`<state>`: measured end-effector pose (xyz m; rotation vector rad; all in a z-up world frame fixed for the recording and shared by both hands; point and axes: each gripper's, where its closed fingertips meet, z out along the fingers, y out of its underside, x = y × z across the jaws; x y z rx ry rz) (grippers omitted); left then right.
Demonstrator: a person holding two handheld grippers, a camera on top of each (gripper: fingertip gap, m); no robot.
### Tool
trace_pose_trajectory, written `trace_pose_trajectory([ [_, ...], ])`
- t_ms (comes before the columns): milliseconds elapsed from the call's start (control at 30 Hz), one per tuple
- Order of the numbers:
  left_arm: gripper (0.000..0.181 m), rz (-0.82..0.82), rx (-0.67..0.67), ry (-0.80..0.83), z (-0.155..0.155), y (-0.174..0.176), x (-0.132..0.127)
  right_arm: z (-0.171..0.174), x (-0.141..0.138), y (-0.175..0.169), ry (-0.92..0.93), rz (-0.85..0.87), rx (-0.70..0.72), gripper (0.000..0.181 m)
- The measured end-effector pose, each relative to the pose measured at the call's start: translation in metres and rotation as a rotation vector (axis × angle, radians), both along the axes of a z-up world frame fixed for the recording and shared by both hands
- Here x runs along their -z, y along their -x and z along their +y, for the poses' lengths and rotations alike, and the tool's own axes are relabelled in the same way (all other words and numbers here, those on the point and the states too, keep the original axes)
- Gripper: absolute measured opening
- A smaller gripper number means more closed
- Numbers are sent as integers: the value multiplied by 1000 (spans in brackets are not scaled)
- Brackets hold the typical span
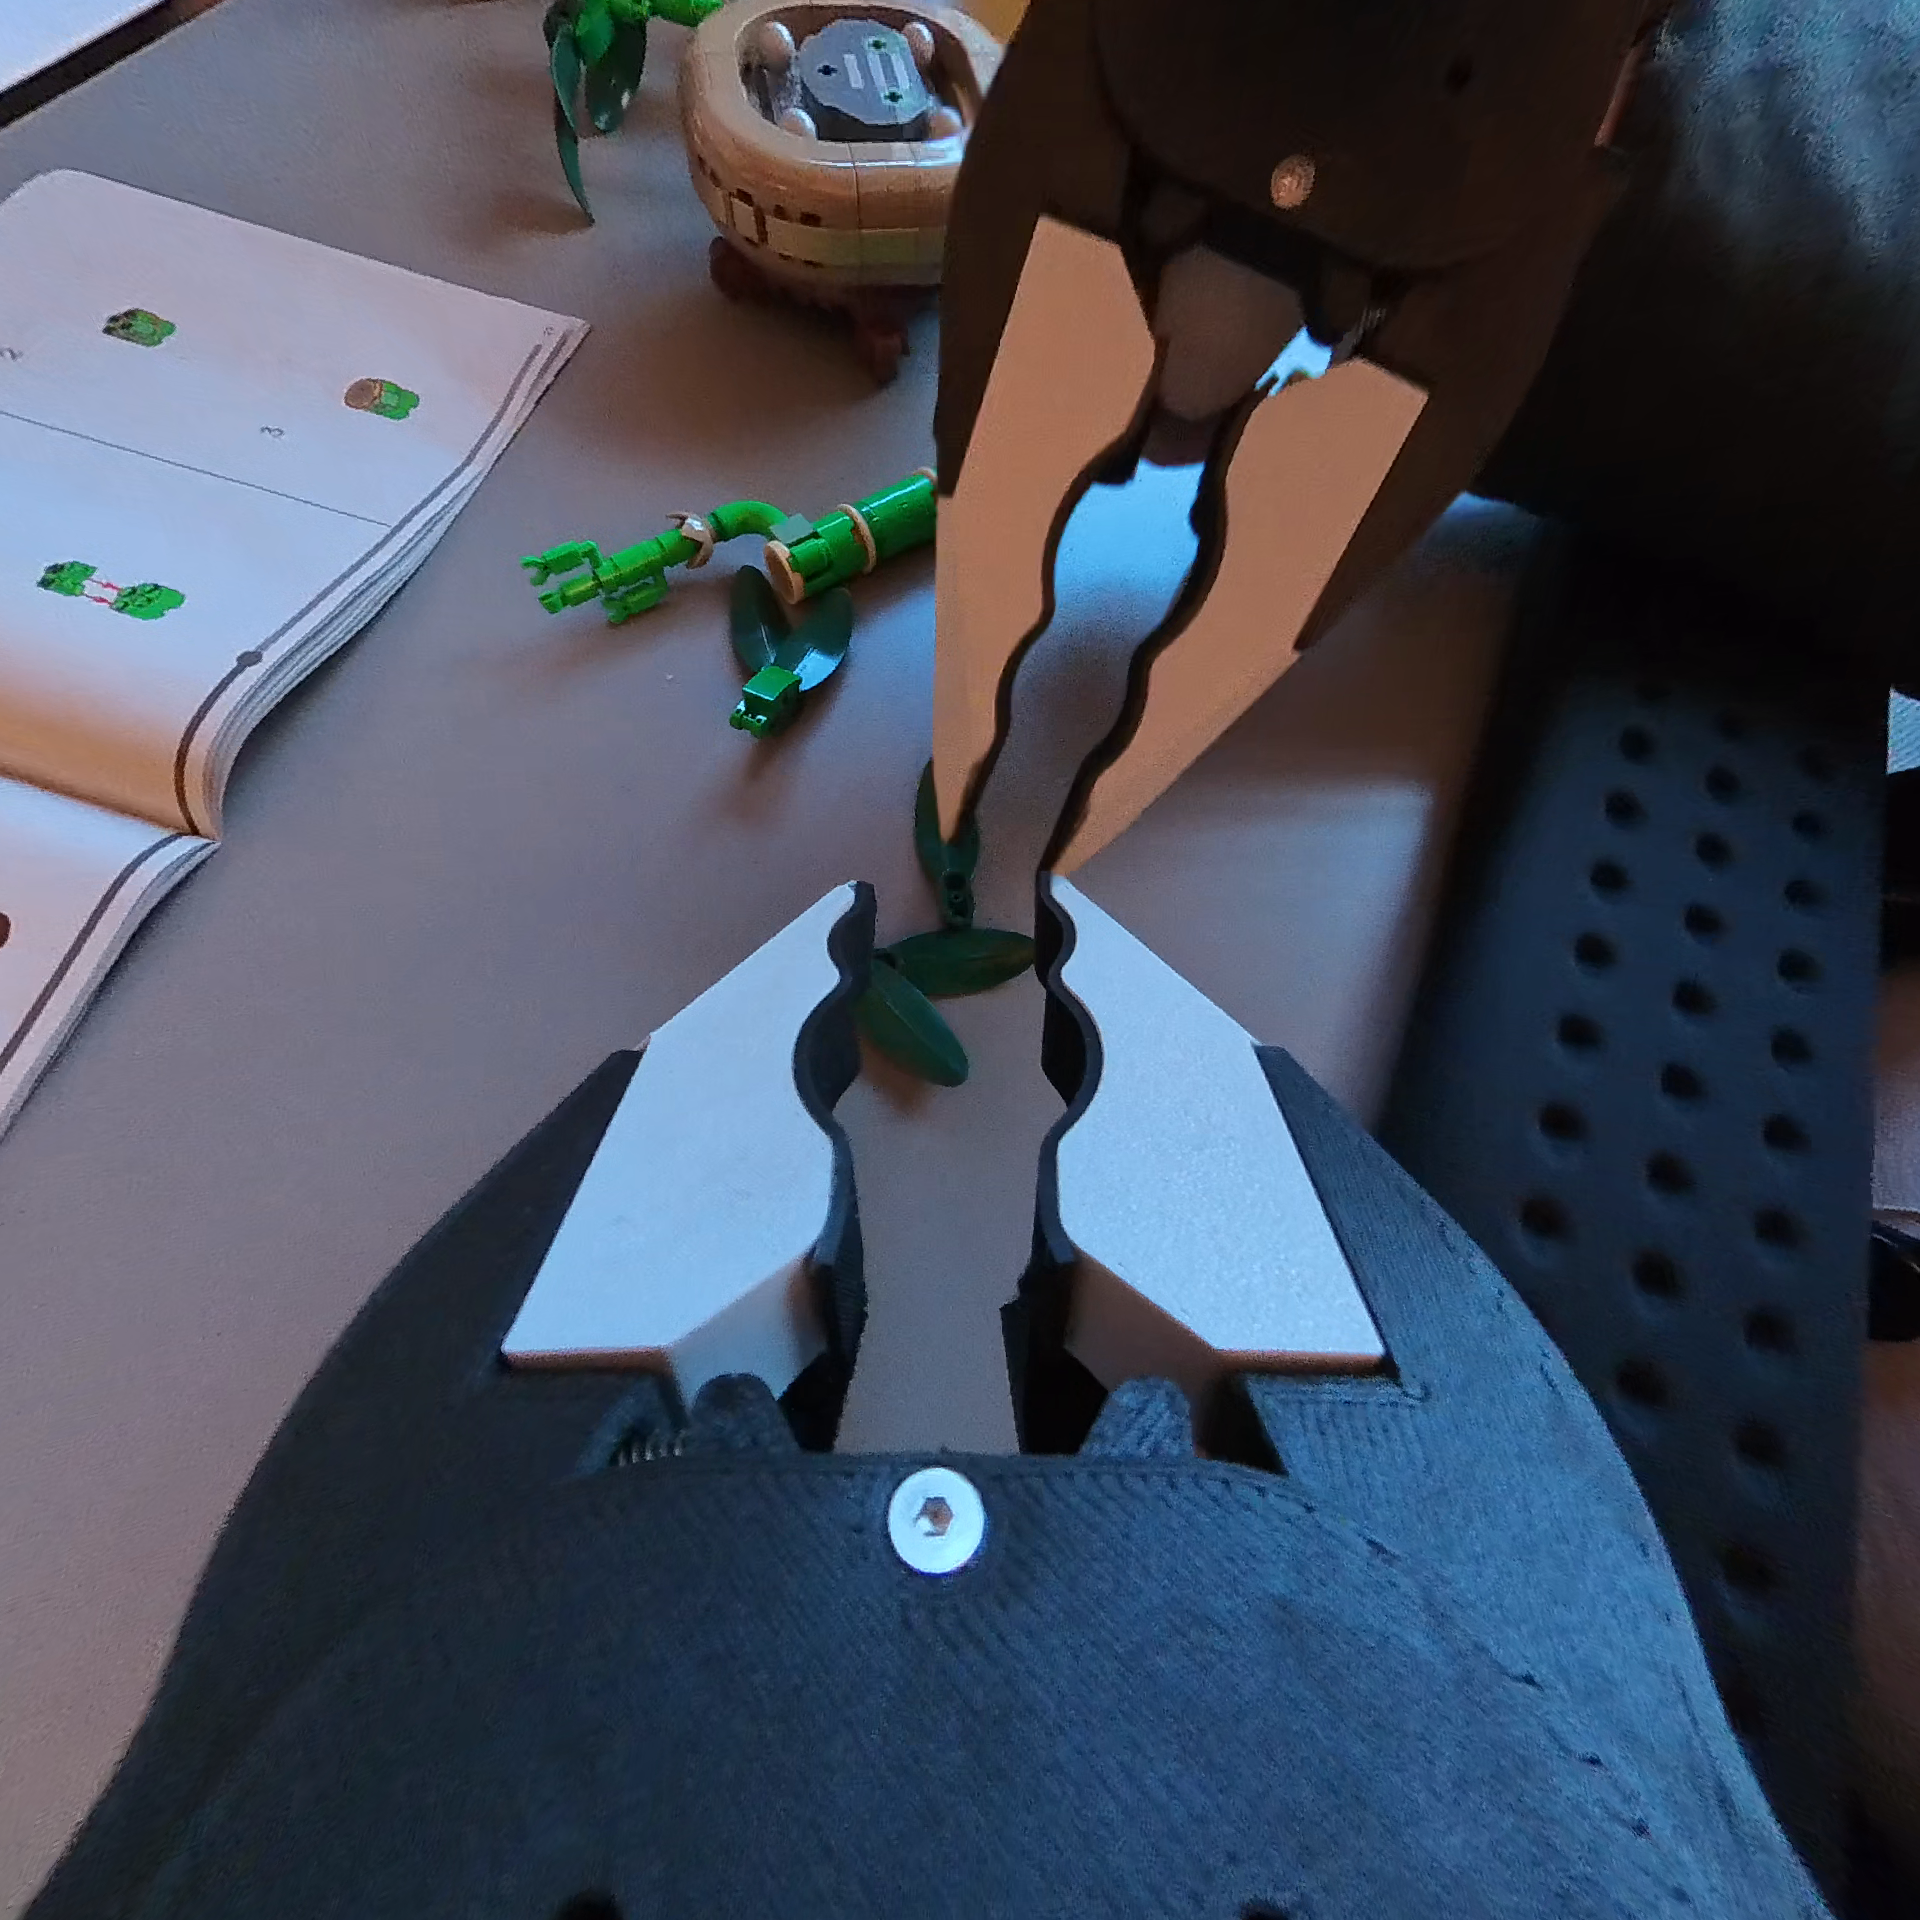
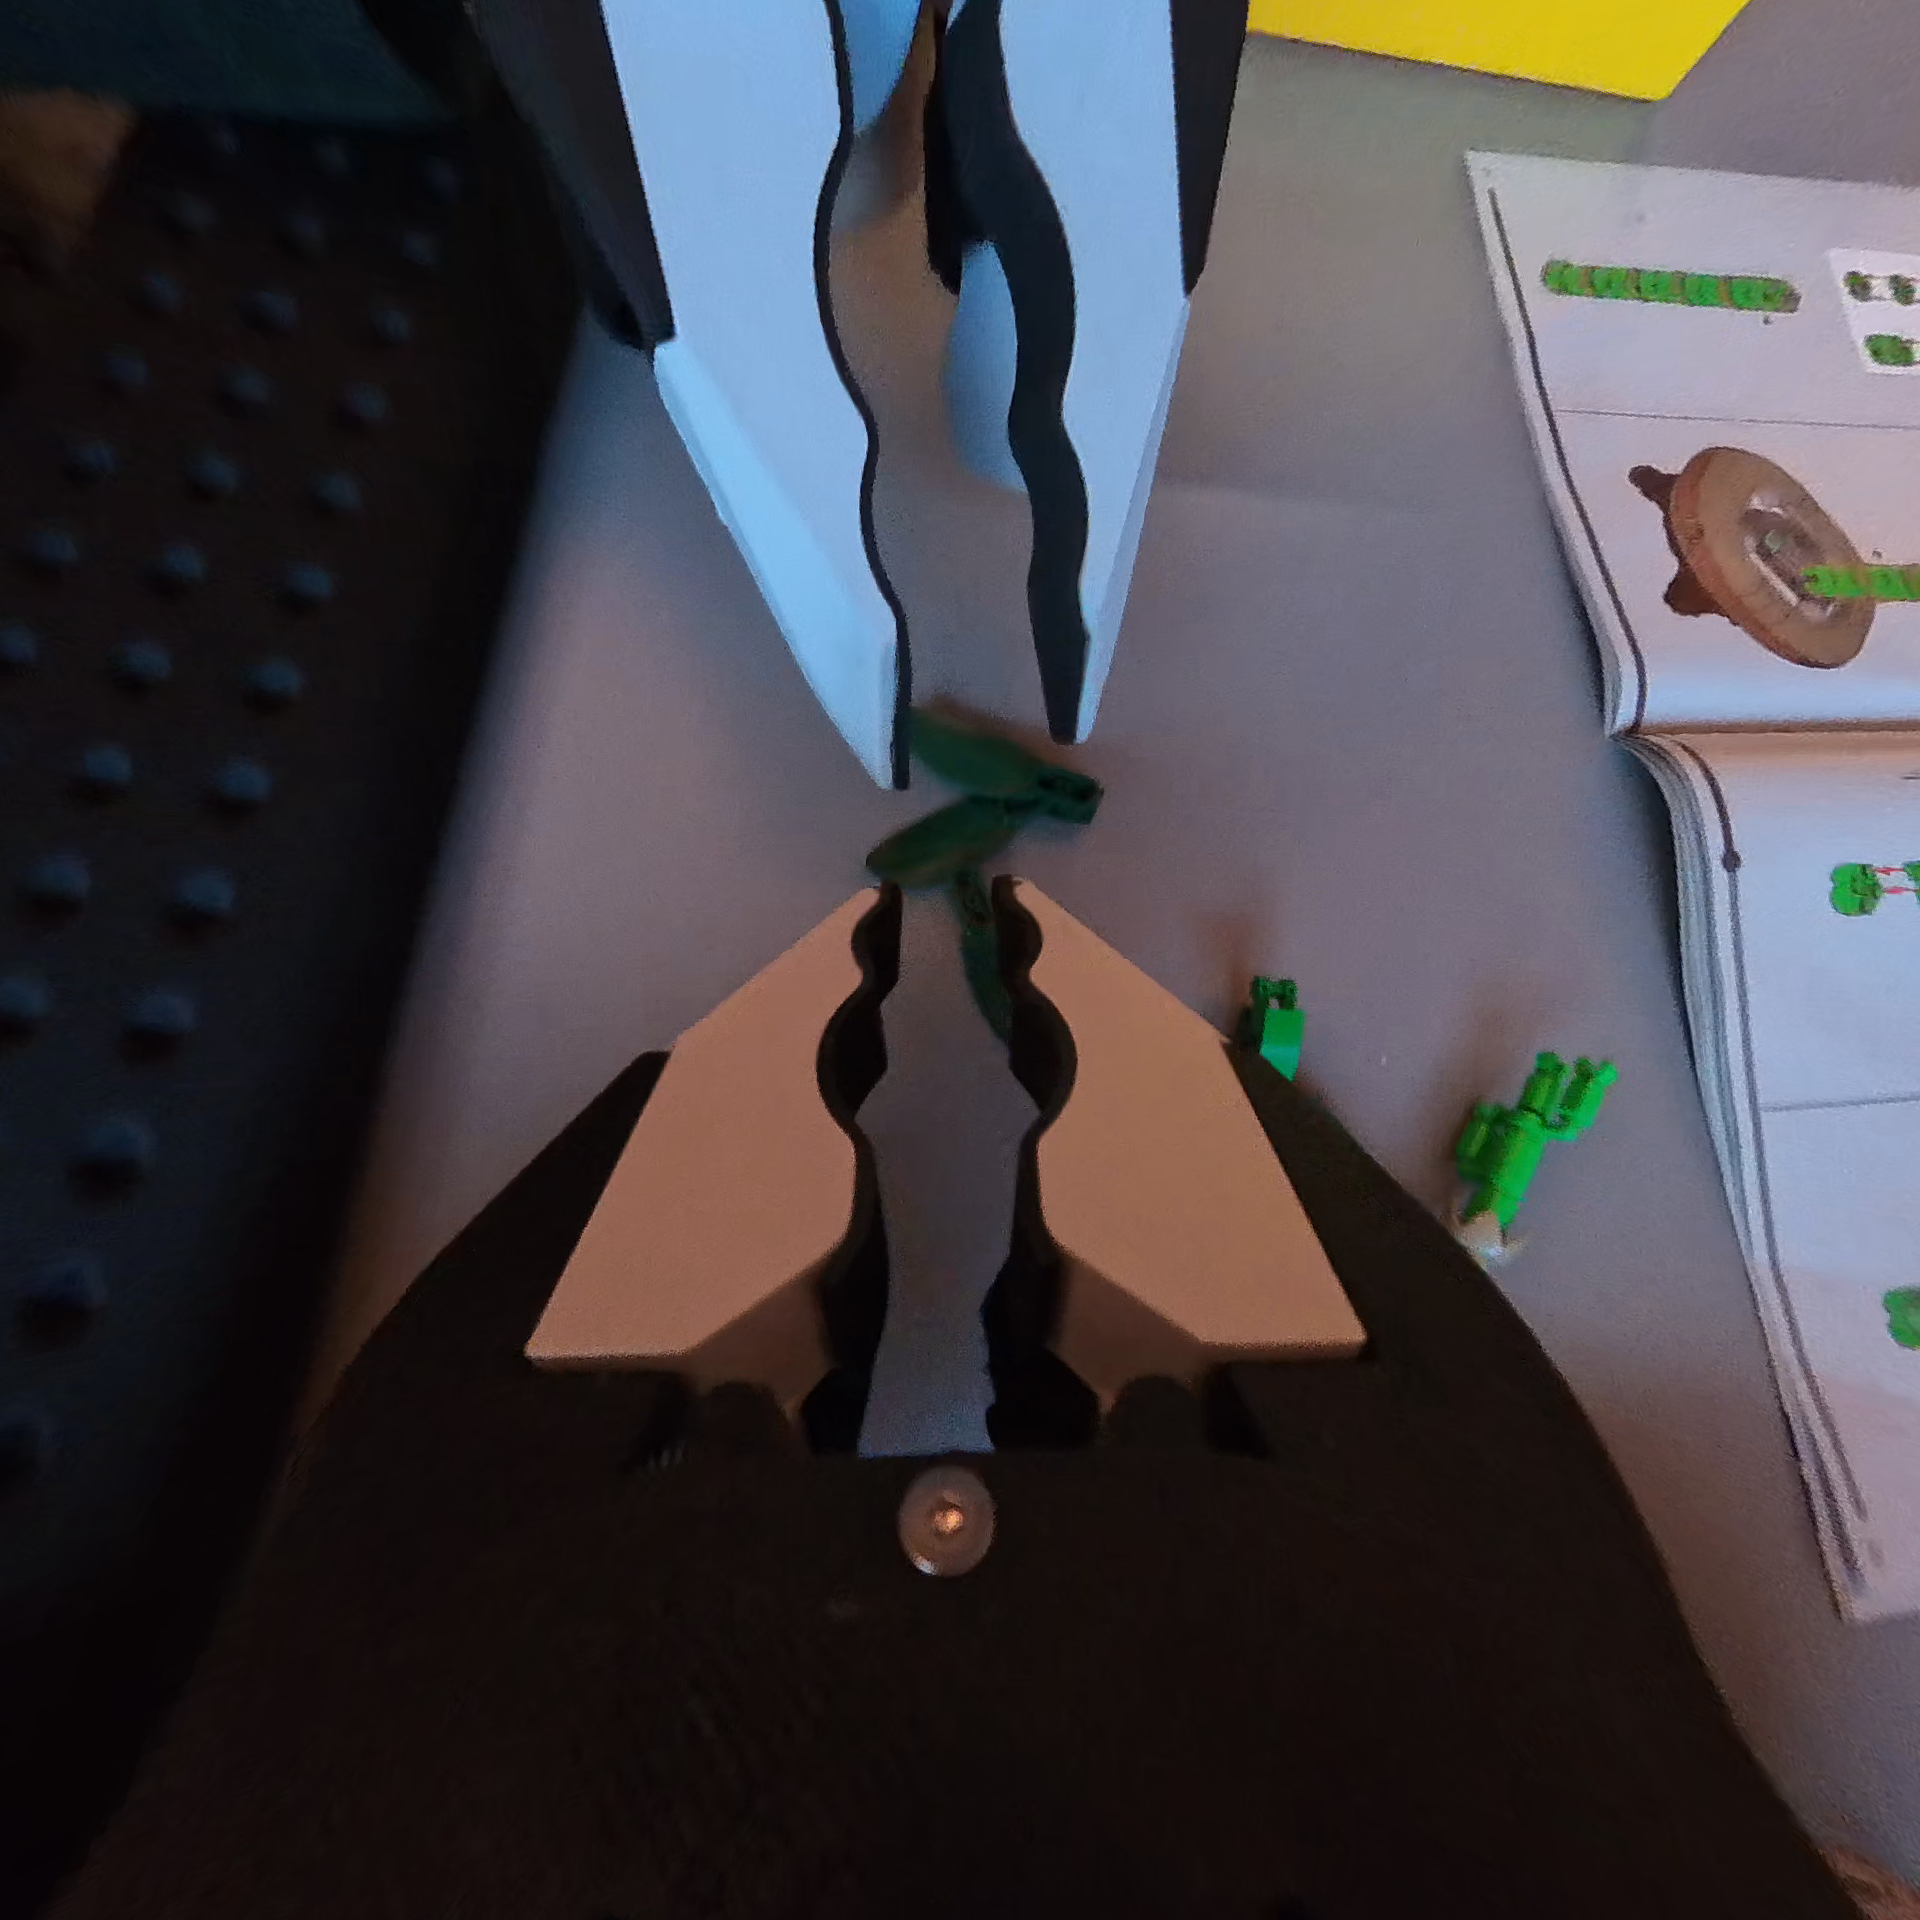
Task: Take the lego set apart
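A dark green lego leaf cluster [image 1: 935, 987] lies on the grey table between the two grippers, which face each other tip to tip. My left gripper [image 1: 951, 891] is open, its tips either side of the cluster's near leaves. My right gripper [image 1: 1000, 847] comes down from the far side, open, with one tip over a far leaf. In the right wrist view the cluster [image 2: 977, 821] sits just ahead of my right gripper [image 2: 945, 891], one leaf reaching in between its fingers beside the right pad. The left gripper [image 2: 982, 753] stands opposite. Neither visibly clamps a leaf.
A bright green bamboo stem with tan rings [image 1: 727, 551], a leaf pair on a green clip [image 1: 790, 644] and the tan pot [image 1: 831, 156] lie behind. An open instruction booklet [image 1: 208, 499] is at the left. A black perforated surface [image 1: 1662, 1039] borders the right. A yellow box [image 2: 1507, 42] stands farther off. My two grippers' fingertips are within a few centimetres of each other.
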<state>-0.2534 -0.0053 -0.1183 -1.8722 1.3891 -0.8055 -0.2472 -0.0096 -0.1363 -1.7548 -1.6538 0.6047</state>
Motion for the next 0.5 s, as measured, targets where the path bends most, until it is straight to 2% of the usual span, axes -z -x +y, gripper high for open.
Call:
trace_pose_trajectory([
  [133,28,-57,-33,29,4,2,-4,10,20,2,-9,-55,21,13],
  [167,28,-73,-38,38,5,3,-6,11,20,5,13,-35,31,8],
  [267,29,-125,-46,64,5,5,-15,13,13,3,20,-30,46,7],
  [333,33,-199,-34,93,1,4,-26,17,-14,9,44,122,89,6],
  [367,36,-250,-29,117,-2,3,-33,15,-34,13,116,240,99,6],
  [433,46,-370,-5,188,-9,0,-51,8,-84,20,325,547,90,6],
  [500,49,-523,46,259,-21,-6,-79,-1,-130,16,584,831,17,6],
])
